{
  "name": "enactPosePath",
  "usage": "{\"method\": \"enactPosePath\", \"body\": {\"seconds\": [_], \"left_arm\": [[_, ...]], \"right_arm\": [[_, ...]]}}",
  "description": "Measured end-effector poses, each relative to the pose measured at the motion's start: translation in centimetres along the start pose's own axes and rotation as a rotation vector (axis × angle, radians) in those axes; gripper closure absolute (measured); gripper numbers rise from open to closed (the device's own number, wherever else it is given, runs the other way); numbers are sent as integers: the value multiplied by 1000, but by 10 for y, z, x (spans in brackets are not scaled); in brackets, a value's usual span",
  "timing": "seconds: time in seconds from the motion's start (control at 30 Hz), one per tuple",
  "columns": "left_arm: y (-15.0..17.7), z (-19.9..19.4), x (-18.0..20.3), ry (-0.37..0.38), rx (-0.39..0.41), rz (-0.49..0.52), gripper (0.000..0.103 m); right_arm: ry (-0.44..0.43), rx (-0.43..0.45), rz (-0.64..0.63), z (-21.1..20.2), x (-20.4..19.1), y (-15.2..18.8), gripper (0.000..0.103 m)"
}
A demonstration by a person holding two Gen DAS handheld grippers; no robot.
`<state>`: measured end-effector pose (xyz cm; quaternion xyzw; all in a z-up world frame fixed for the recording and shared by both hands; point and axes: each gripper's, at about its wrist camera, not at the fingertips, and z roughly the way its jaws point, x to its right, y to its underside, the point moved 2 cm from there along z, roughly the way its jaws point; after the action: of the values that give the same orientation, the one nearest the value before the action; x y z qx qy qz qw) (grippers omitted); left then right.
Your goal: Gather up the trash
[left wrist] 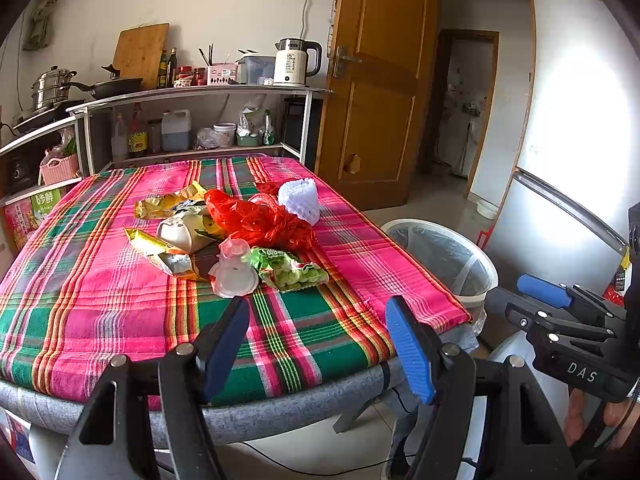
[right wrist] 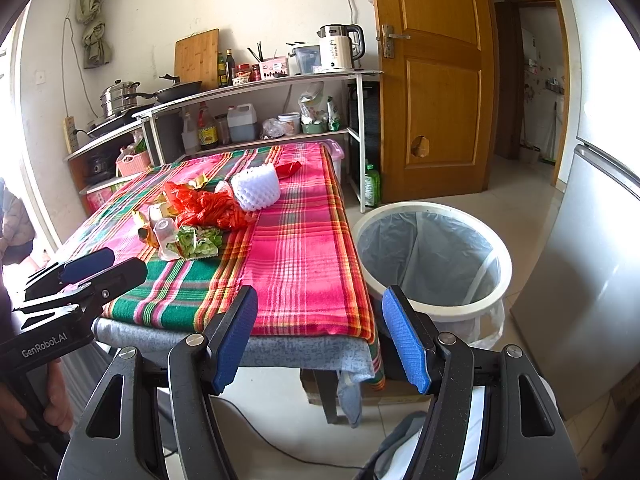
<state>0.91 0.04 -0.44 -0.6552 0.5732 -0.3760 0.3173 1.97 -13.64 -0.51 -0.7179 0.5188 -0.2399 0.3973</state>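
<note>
The trash pile is lying mid-table on the plaid cloth, nothing is being gripped by the wide-open left gripper or right gripper, so collection is judged unstarted, a reach toward the plastic cup beside the lined bin being called for.

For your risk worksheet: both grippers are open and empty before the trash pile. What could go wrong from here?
1. The clear plastic cup lies tipped over and may roll away when touched.
2. The red plastic bag tangles with wrappers and could drag them off.
3. The bin stands beside the table; drops may miss it.
</note>
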Motion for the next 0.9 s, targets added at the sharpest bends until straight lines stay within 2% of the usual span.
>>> {"method": "enactPosePath", "body": {"seconds": [0.9], "left_arm": [[0, 4, 3, 2, -8, -5, 31]], "right_arm": [[2, -7, 5, 2, 4, 2, 37]]}}
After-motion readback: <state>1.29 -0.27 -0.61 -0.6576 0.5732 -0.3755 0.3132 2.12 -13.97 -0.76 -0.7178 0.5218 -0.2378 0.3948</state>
